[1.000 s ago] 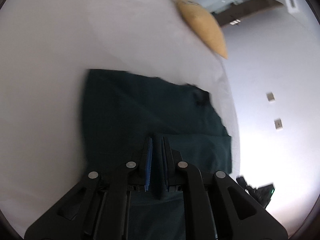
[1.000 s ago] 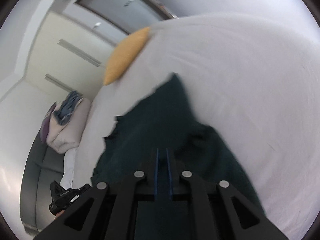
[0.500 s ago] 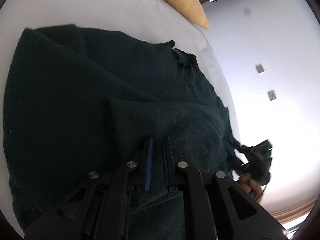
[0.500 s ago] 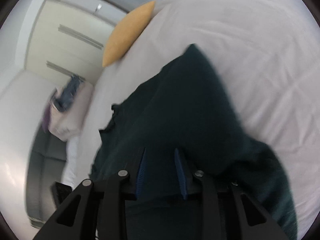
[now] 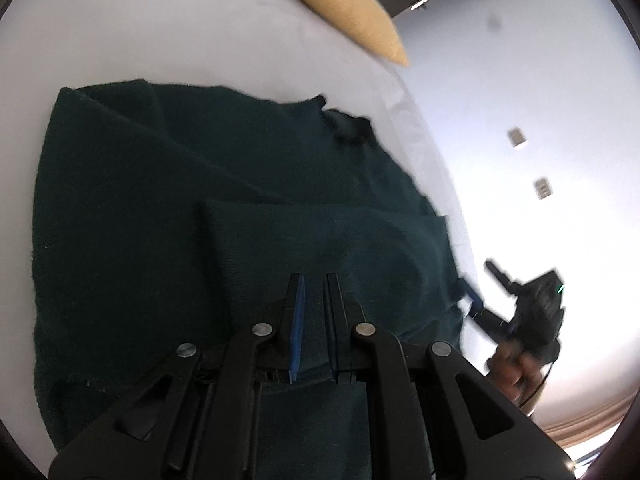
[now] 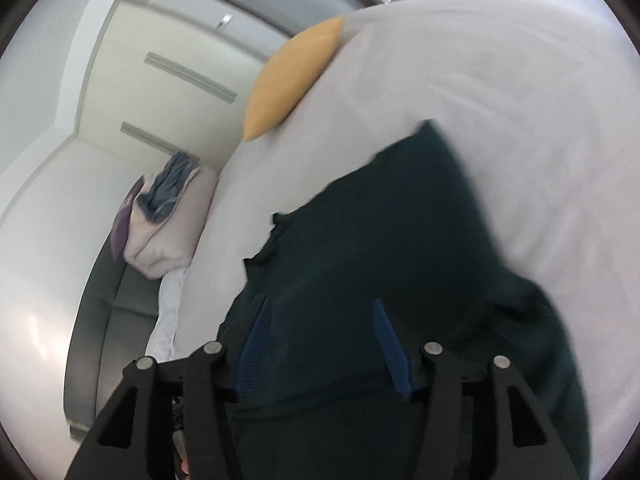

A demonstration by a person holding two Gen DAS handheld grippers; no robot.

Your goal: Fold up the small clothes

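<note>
A dark green knitted garment [image 5: 160,220] lies spread on the white bed [image 5: 140,32], with one part folded over itself near me. My left gripper [image 5: 314,280] is shut on the edge of that folded layer, and green fabric fills the narrow gap between its blue pads. In the right wrist view the garment [image 6: 400,240] lies beneath my right gripper [image 6: 320,308], whose jaws are opening; the fabric sits between the spread pads, untouched by them. The left wrist view shows the right gripper [image 5: 480,280] at the garment's right edge, held by a hand [image 5: 508,364].
A yellow pillow [image 5: 352,12] lies at the far end of the bed, also seen from the right wrist as the yellow pillow [image 6: 296,72]. Beside the bed a grey sofa [image 6: 116,304] carries a pile of clothes [image 6: 160,216]. The bed's edge runs close along the garment's side.
The right gripper's jaws went from shut to wide apart, letting go of the fabric. The left gripper came down towards the bed with its fold, still shut on it.
</note>
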